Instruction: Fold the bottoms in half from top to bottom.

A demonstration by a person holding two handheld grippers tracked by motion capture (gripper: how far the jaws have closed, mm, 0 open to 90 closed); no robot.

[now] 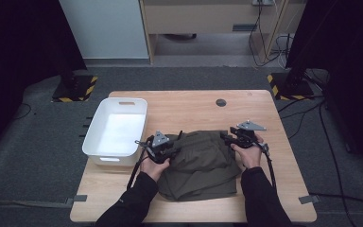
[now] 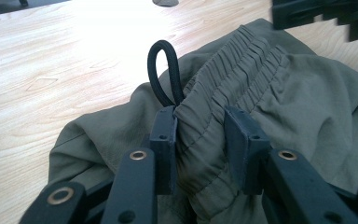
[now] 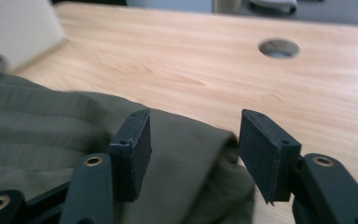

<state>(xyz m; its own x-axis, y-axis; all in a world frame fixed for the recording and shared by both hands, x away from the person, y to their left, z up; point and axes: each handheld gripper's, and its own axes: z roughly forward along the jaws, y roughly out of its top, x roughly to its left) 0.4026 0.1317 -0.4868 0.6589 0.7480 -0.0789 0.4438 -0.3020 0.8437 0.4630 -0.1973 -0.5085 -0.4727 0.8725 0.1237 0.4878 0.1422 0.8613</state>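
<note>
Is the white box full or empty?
Empty. From the high view, the white bin shows just its bare white bottom; the green shorts lie beside it on the table, not inside.

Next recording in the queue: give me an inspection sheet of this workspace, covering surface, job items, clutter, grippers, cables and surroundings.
Surface: light wooden table with a round cable hole near the far edge.
Job's things: olive-green garment, crumpled at the near middle; elastic waistband with a black cord loop.
Clutter: white plastic bin on the left edge, looks empty.
Grippers: left gripper has waistband fabric between its jaws, one pad touching, the other apart; right gripper open over the garment's edge, pads clear of the cloth.
Cables: one trails from each gripper; more lie on the floor at right.
Surroundings: grey carpet, stand bases with yellow-black tape, a wooden desk behind.
</note>
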